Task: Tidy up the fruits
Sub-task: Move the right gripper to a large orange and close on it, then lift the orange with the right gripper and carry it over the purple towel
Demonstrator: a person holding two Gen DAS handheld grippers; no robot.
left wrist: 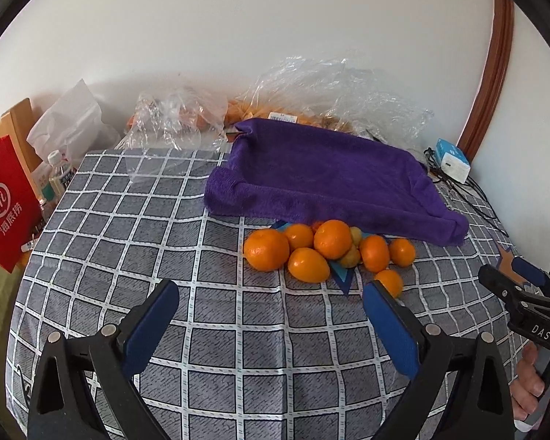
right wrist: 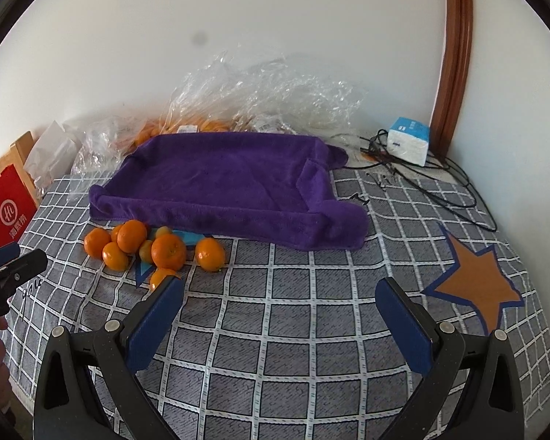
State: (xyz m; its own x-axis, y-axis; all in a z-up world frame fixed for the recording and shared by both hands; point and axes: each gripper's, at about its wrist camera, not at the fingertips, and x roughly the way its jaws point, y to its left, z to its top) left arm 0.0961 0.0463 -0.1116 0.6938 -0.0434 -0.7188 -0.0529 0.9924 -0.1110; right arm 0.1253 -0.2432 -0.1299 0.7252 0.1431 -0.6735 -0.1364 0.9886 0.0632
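Both the left tongs (left wrist: 271,295) and the right tongs (right wrist: 280,293) hover spread wide over the checked tabletop (left wrist: 209,256), gripping nothing. The oranges (left wrist: 332,239) lie heaped on the tabletop at the near edge of the purple towel-lined tray (left wrist: 322,176), one stray orange (left wrist: 389,281) just nearer. Only the right view shows the orange star (right wrist: 478,284) whole, and the black cables (right wrist: 421,172) by the tissue pack (right wrist: 409,141). Only the left view shows the bottles (left wrist: 60,174) beside the red bag (left wrist: 5,201).
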